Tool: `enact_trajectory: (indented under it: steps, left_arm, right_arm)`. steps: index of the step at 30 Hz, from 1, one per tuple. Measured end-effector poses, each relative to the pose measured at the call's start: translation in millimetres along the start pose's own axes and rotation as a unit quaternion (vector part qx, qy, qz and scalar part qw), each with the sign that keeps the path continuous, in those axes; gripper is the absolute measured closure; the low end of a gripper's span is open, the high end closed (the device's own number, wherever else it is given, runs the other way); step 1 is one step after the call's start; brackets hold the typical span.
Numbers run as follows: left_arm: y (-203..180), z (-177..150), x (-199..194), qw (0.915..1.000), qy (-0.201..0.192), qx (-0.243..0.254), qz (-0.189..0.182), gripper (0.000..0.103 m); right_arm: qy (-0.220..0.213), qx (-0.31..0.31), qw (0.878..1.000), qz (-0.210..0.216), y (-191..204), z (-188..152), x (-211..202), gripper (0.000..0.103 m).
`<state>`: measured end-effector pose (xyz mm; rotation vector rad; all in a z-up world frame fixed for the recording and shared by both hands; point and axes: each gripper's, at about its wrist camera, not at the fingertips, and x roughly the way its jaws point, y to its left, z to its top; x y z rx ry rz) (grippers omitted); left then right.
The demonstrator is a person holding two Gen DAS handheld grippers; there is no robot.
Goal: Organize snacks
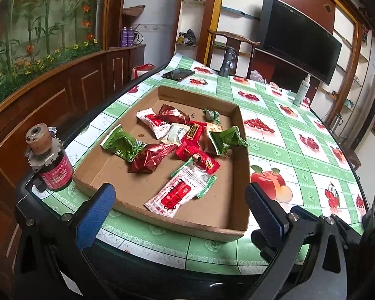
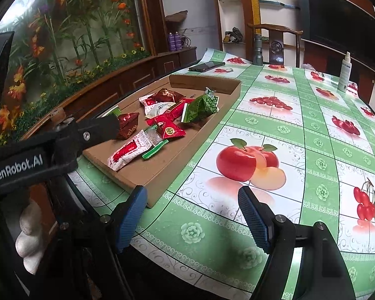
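A shallow cardboard tray [image 1: 233, 230] lies on the table and holds several wrapped snacks: red, dark red, green and white packets. A white and red packet [image 1: 177, 195] lies nearest its front wall. My left gripper [image 1: 180, 207] is open and empty, hovering at the tray's front wall. The tray shows in the right wrist view [image 2: 160, 175] at the left, with the snacks [image 2: 172, 115] inside. My right gripper [image 2: 192, 215] is open and empty above the tablecloth, right of the tray's near corner. The left gripper's arm [image 2: 62, 140] reaches in from the left there.
A red jar with a cork-like top [image 1: 51, 165] stands left of the tray. A phone [image 1: 178, 73], a dark flashlight [image 1: 226, 63] and a white spray bottle [image 1: 302, 90] stand at the far side. A wooden chair [image 2: 275, 42] is behind the table. The tablecloth [image 2: 300, 150] is green with fruit prints.
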<state>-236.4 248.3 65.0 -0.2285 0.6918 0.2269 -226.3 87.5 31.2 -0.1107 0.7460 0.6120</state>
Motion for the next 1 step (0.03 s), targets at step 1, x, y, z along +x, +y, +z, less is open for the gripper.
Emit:
enact_trajectory:
  steps: [1]
  left_arm:
    - [-1.6, 1.3, -0.9, 1.0000, 0.002, 0.002, -0.001, 0.000]
  right_arm:
    - [0.000, 0.003, 1.000, 0.002, -1.8, 0.5, -0.7, 0.026]
